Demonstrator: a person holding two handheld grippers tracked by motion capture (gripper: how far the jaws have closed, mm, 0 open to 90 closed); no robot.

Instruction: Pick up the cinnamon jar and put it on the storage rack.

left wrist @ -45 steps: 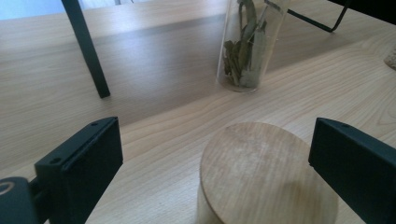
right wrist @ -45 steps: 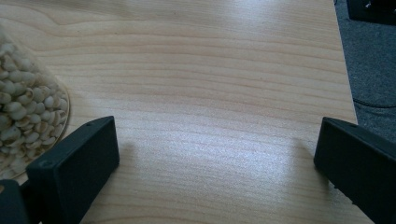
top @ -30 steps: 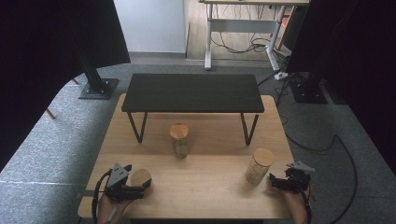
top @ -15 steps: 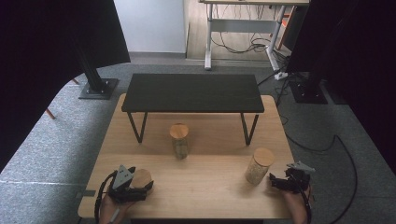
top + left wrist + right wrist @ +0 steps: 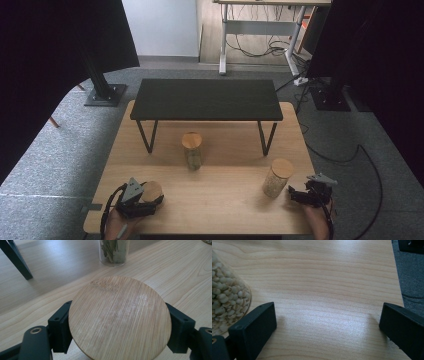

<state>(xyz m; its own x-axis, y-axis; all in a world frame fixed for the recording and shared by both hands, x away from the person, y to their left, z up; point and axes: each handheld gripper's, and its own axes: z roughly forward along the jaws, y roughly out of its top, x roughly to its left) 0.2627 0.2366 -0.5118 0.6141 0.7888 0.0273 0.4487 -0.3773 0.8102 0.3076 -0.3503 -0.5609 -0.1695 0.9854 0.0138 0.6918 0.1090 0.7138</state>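
Near the table's front edge, left tool has just closed on the wooden-lidded jar; right tool spread.

You get soft, even light from above in the high view; the worktop is well lit, while both far corners of the room fall into near black. The shelf throws a faint shadow on the worktop's far half. In the left gripper view the round lid shows a pale sheen, sharp in grain. In the right gripper view a bright glare patch lies on the wood, and the near fingers look soft.
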